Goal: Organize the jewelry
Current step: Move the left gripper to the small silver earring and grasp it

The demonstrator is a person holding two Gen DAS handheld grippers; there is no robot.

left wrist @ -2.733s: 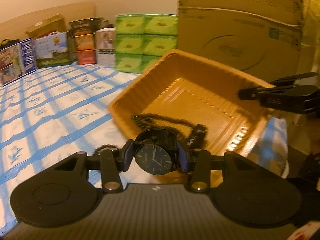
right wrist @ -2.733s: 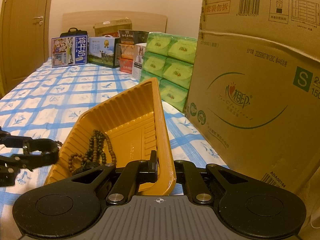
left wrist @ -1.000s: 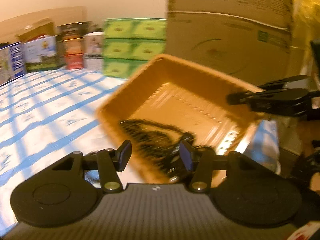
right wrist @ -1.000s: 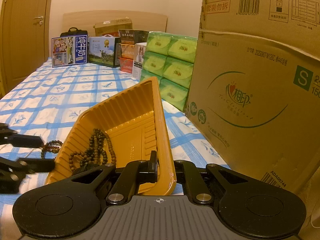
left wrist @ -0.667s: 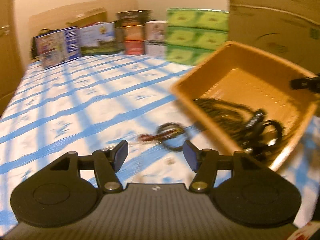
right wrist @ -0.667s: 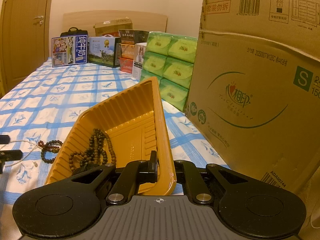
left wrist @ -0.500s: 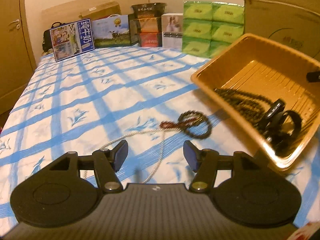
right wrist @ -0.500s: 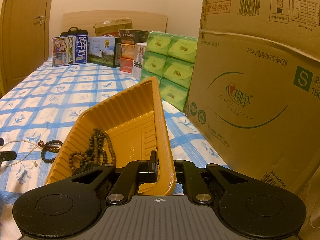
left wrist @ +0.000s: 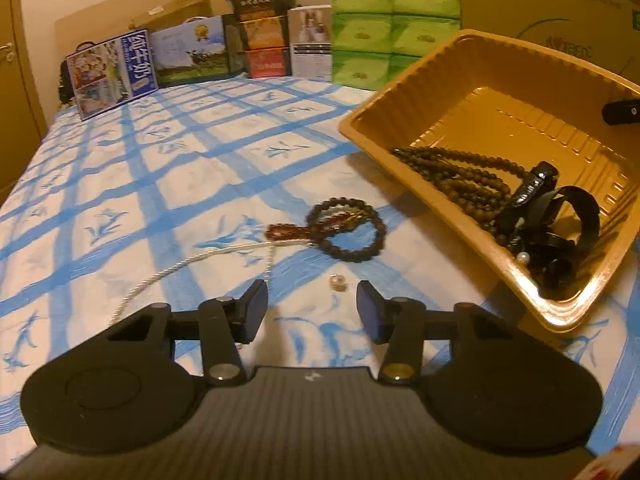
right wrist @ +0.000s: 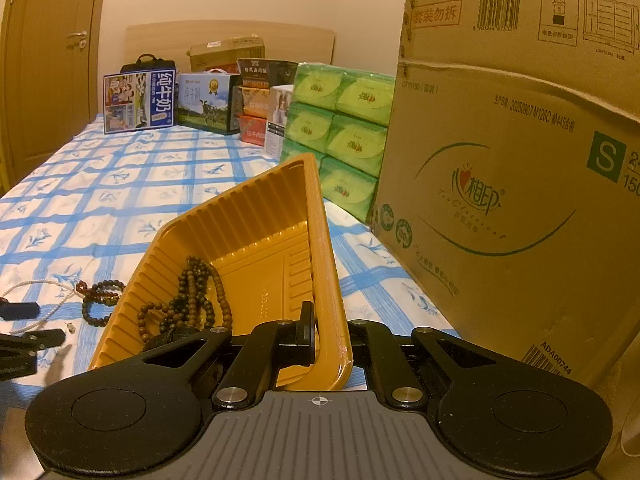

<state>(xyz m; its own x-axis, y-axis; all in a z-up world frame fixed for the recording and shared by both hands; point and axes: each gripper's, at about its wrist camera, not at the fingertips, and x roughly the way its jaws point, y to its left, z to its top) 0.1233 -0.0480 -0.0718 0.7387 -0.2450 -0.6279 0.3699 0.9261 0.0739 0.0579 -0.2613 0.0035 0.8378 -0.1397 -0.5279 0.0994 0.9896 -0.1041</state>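
Note:
My right gripper (right wrist: 328,334) is shut on the near rim of the yellow tray (right wrist: 248,216) and holds it tilted on the bed. In the tray (left wrist: 460,52) lie a long wooden bead necklace (left wrist: 460,172), a black watch (left wrist: 560,220) and a pearl (left wrist: 523,257). My left gripper (left wrist: 312,308) hovers low over the sheet, its jaws closing with nothing between them. Just past its tips sits a small pearl earring (left wrist: 337,281). Farther off lie a dark bead bracelet (left wrist: 348,232), a red bead piece (left wrist: 286,231) and a white pearl strand (left wrist: 192,260).
The blue-and-white checked bedsheet (left wrist: 160,168) spreads to the left. Cartons (left wrist: 112,72) and green tissue packs (left wrist: 392,24) line the headboard. A big cardboard box (right wrist: 520,200) stands right of the tray. A wooden door (right wrist: 48,60) is at far left.
My left gripper dropped the black watch in the tray, then swung left and down over the loose jewelry on the sheet; its jaws have narrowed. The right gripper and tray have not moved.

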